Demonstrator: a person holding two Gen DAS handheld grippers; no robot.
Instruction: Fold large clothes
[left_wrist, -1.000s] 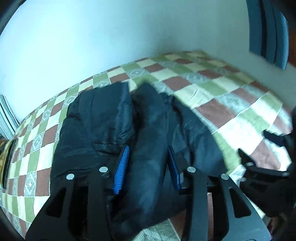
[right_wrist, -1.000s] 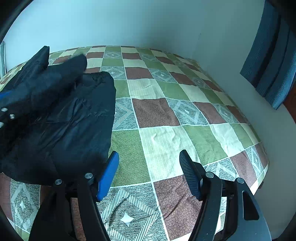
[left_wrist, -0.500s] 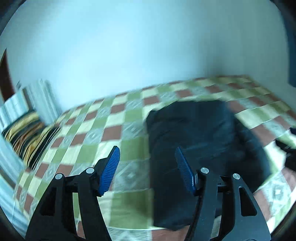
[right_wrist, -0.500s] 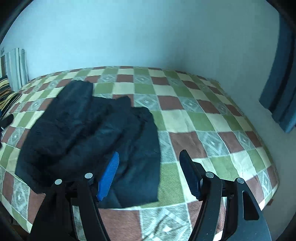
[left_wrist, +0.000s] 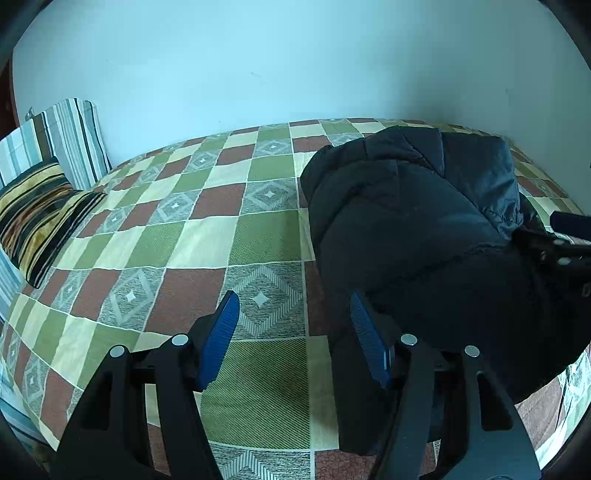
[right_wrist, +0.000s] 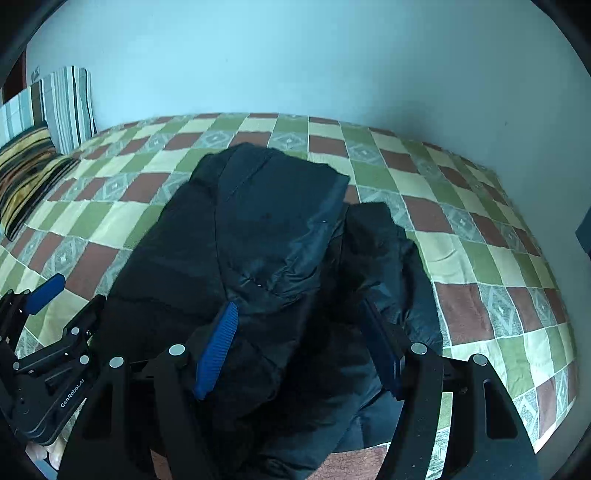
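The left gripper has just let go: its blue ribbed fingers stand apart over bare bedspread, where a second ago they pinched a fold of the puffy black quilted jacket. That jacket now lies heaped just to their right on the green, brown and cream checked bedspread. The right gripper hovers above the same jacket, fingers apart as before, gripping nothing. One fold looks laid down; the bundle seems lumpy, so another tuck probably remains. Striped pillows sit far left.
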